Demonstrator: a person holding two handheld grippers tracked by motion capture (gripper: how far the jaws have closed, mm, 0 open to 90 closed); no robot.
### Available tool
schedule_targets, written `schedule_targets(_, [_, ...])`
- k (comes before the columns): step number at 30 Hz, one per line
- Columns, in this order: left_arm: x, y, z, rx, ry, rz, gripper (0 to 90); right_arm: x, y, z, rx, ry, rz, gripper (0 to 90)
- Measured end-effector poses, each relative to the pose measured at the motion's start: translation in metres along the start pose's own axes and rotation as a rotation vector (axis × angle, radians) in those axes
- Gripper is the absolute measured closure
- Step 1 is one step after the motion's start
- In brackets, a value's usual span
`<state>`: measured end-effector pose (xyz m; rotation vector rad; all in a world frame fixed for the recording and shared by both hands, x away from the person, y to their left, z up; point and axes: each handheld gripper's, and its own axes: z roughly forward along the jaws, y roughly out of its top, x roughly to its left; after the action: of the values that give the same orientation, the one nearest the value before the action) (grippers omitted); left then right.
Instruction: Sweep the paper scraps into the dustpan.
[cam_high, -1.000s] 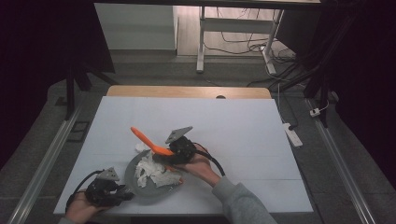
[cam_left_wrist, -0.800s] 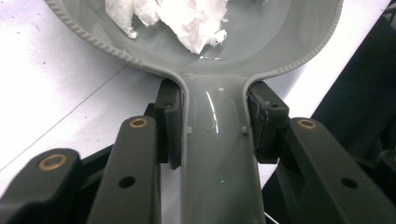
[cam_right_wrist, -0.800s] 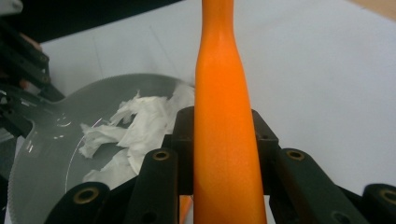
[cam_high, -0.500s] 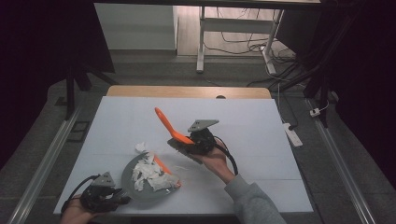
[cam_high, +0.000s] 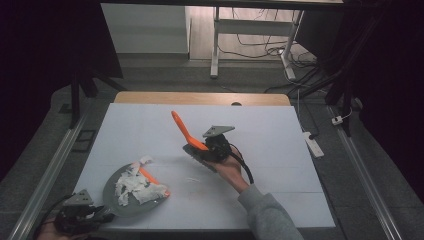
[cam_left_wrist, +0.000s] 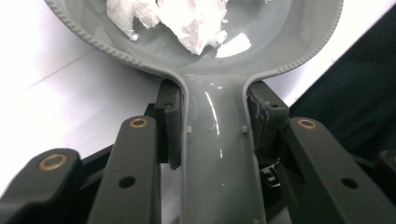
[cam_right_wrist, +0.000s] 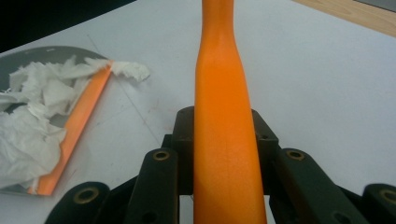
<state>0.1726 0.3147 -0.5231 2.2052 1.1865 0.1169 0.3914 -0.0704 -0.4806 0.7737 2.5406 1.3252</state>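
- White table (cam_high: 280, 140) stood in a dim room with cables behind.
- Right gripper (cam_high: 216, 148) pinched the orange brush handle (cam_high: 181, 127), now lifted clear of the dustpan, so sweeping seemed finished.
- Left gripper (cam_high: 75, 216) clamped the grey dustpan (cam_high: 112, 197) handle at the table's near-left edge, paper scraps (cam_high: 131, 186) inside.

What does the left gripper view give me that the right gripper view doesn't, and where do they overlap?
Left gripper view alone: the left gripper shut on the grey handle of the dustpan, pads pressed to both sides just below the bowl.

Right gripper view alone: the right gripper shut on the orange brush handle, plus the dustpan's orange lip lying on the white table.

Both: torn white paper piled in the dustpan, and the white tabletop.
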Motion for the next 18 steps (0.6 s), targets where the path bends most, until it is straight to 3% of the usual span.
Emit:
schedule_targets(4, [0.007,0.002,-0.002,0.007,0.039,-0.018,61.7,0.002,0.009,0.021,0.013,0.014,0.001,70.6])
schedule_targets(18, [0.024,0.016,0.01,0.009,0.007,-0.013,61.7,0.029,0.045,0.111,0.065,0.078,-0.023,70.6])
